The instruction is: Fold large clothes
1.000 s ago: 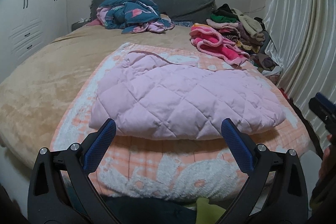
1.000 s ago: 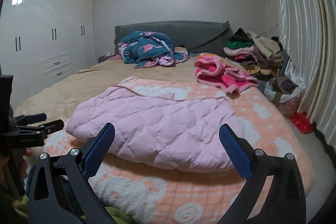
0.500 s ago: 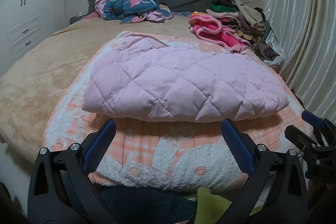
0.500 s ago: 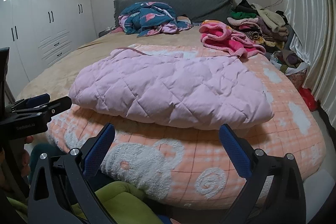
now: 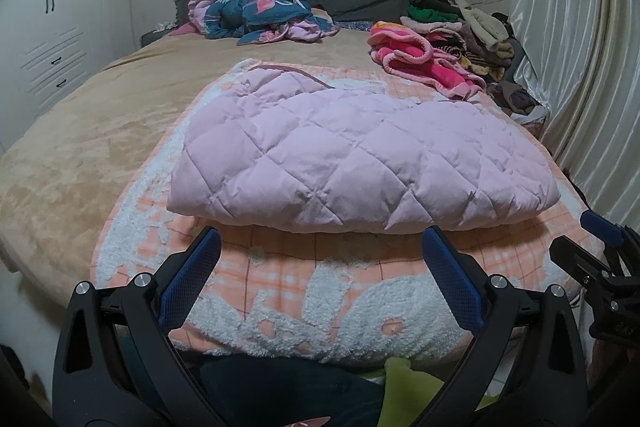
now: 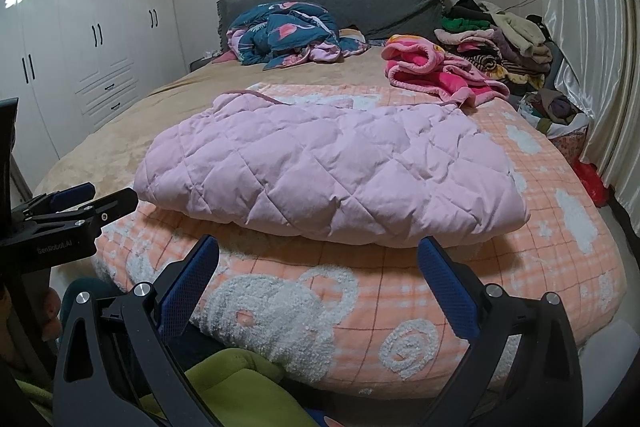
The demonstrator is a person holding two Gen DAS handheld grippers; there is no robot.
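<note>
- Both grippers have drawn back from the bed since the earlier frames; the quilt looks unmoved.
- Left gripper [image 5: 320,279]: jaws spread, empty, short of the bed's near edge.
- Right gripper [image 6: 318,279]: jaws spread, empty, likewise short of that edge.
- Quilt [image 5: 360,163]: folded, lying on the blanket [image 5: 280,291] near the bed's near edge.
- Risk: puffy filling may spring the fold open; a shallow pinch could catch only the top layer.
- Risk: a low approach could snag the blanket with it.
</note>
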